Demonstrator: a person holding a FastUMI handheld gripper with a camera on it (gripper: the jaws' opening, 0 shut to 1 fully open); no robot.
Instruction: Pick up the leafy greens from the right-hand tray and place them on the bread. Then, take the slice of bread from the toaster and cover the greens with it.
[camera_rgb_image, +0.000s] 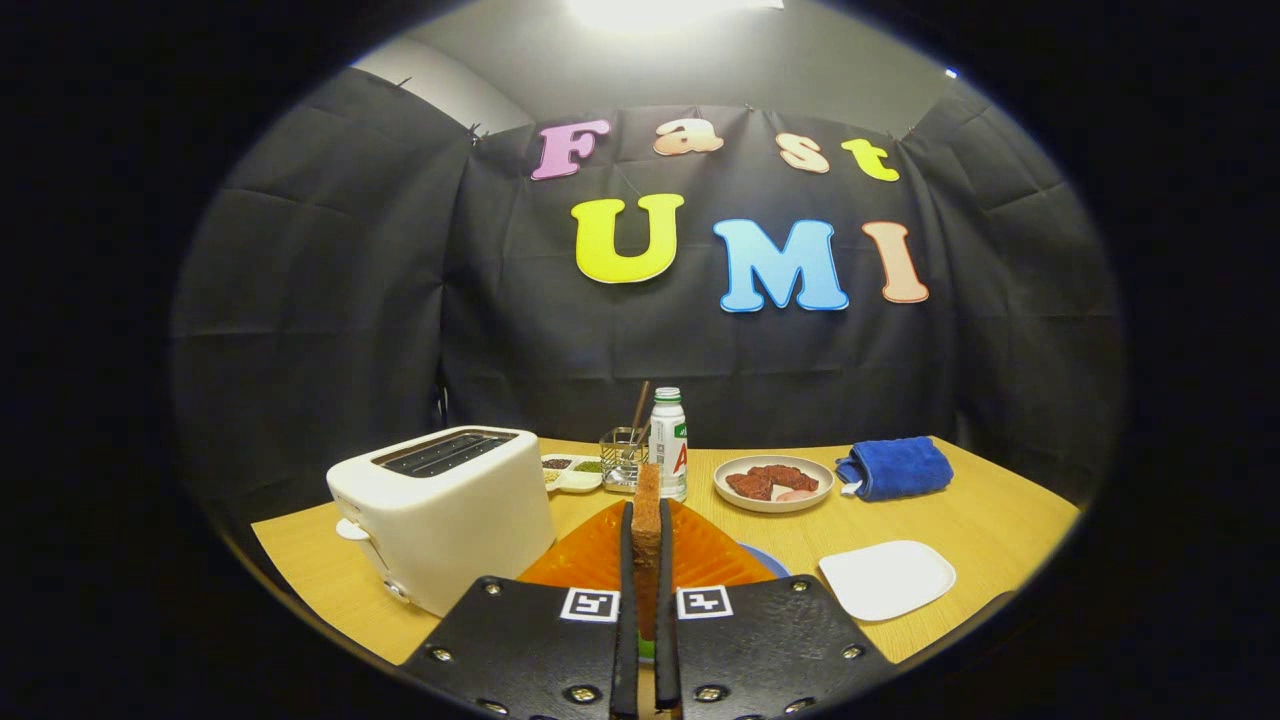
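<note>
My gripper (646, 520) is shut on a slice of bread (647, 500), held upright on its edge between the two fingers. It hangs above an orange plate (590, 555), to the right of the white toaster (445, 510). The toaster's slots look dark. A bit of green shows low between the fingers (648, 650), too small to make out. A white tray (885, 578) lies to the right of the fingers with nothing on it. What lies on the orange plate is hidden behind the fingers and the bread.
Beyond the bread stand a white bottle (669, 440), a wire holder with sticks (622, 455) and a small divided dish (570, 472). Farther right are a plate of reddish food (773, 483) and a rolled blue towel (895, 467). A blue rim (765, 560) peeks from under the orange plate.
</note>
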